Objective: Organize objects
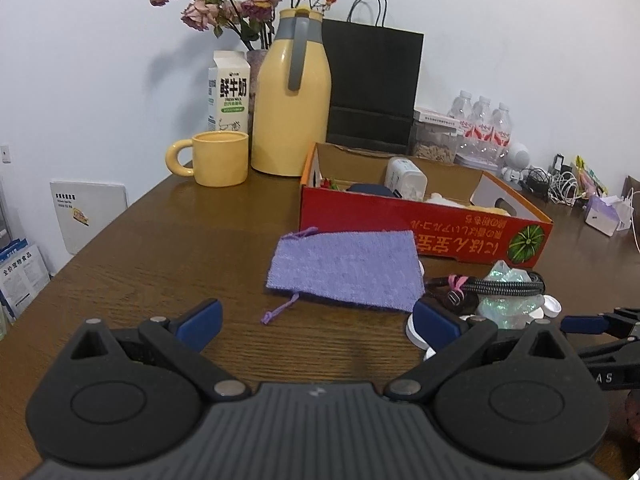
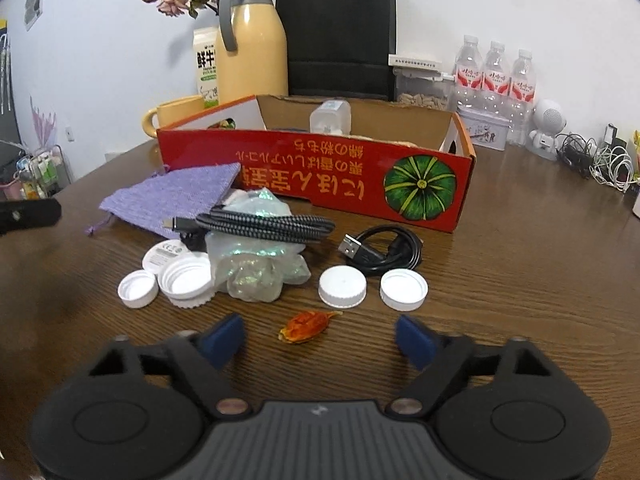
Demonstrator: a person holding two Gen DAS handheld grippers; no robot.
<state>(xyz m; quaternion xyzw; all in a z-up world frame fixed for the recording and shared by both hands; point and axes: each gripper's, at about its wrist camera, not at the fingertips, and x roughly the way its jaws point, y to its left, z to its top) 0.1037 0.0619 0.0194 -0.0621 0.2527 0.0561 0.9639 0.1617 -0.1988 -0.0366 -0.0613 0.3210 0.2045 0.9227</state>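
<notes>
- Red cardboard box (image 2: pixel 316 172) on brown wooden table (image 2: pixel 520 280), holding white plastic bottle (image 2: pixel 330 117).
- Purple drawstring pouch (image 1: pixel 344 270) lying just before box.
- Left gripper (image 1: pixel 316 316), right gripper (image 2: pixel 320 336): jaws spread, empty.

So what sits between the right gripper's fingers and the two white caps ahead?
Only an orange dried petal on bare table, short of the caps, per the right wrist view.

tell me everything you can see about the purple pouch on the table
The purple pouch is a flat, terry-like fabric bag with a matching knotted drawstring trailing off it. It lies flat on the wooden table, just in front of the red cardboard box. In the right wrist view, the braided cable and crinkled plastic wrap overlap its corner. Neither gripper touches it.
</notes>
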